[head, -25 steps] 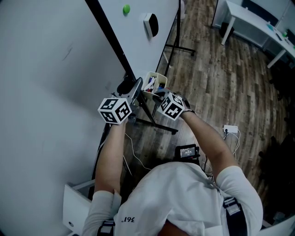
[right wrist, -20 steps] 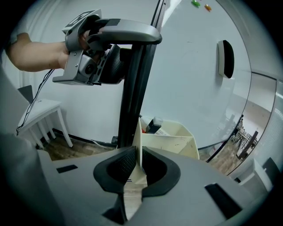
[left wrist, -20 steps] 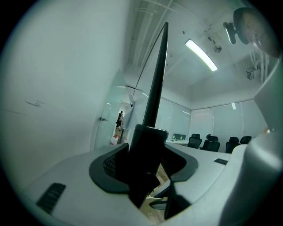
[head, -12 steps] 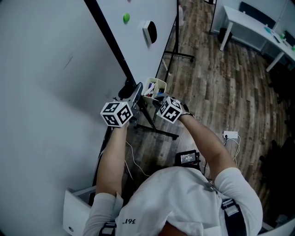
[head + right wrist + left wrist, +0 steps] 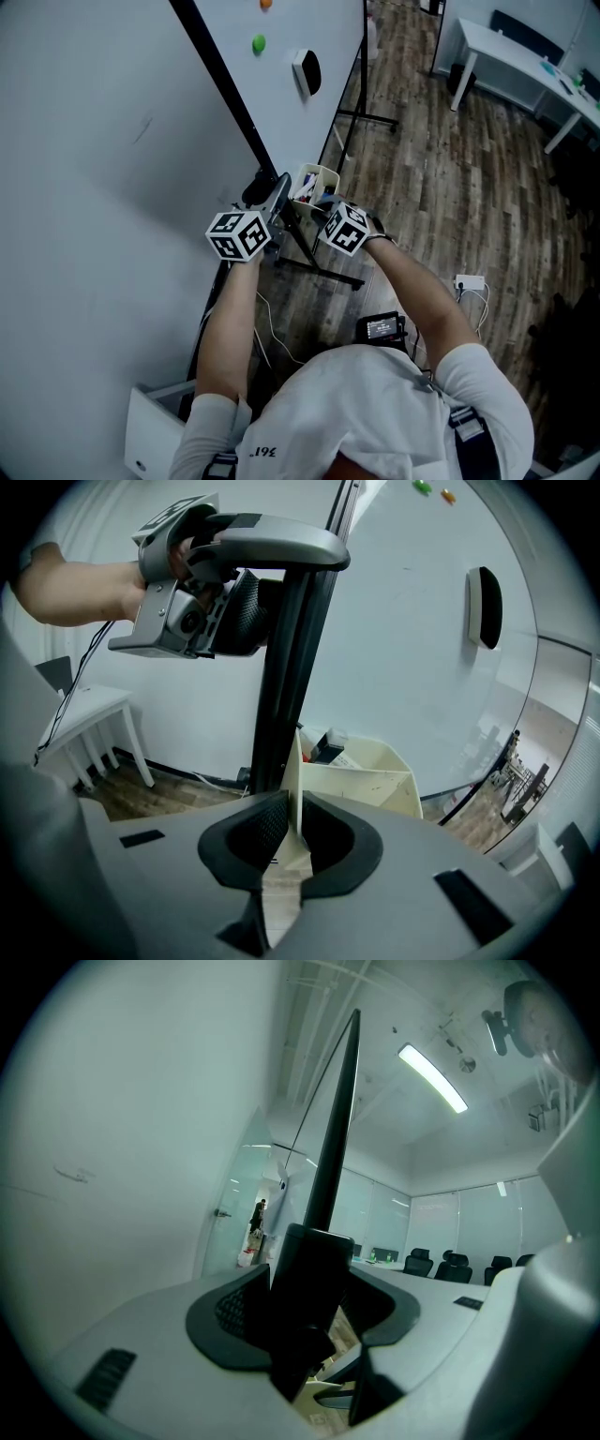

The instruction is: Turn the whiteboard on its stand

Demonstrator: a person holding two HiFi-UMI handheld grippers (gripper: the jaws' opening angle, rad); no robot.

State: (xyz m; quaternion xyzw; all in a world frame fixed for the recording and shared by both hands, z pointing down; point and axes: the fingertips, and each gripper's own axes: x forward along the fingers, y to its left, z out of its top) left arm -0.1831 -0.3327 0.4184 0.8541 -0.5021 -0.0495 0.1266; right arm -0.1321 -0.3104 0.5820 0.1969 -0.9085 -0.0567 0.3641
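White and dotted with small magnets, the broad whiteboard [image 5: 281, 84] stood on its black metal stand [image 5: 375, 119] over the wood-plank floor [image 5: 450, 178], just beside a pale wall [image 5: 84, 244]. The black upright bar [image 5: 220, 89] at the board's near edge ran down behind the cream plastic marker tray [image 5: 317, 176]. The left tongs [image 5: 277, 192] were clamped on that bar, above the tray. The right tongs [image 5: 314, 199] were pinched on the tray's thin side wall.

The whiteboard [image 5: 281, 94] stands at the frame's top centre, the tray [image 5: 319, 172] below it at centre, a desk [image 5: 511, 49] upper right.
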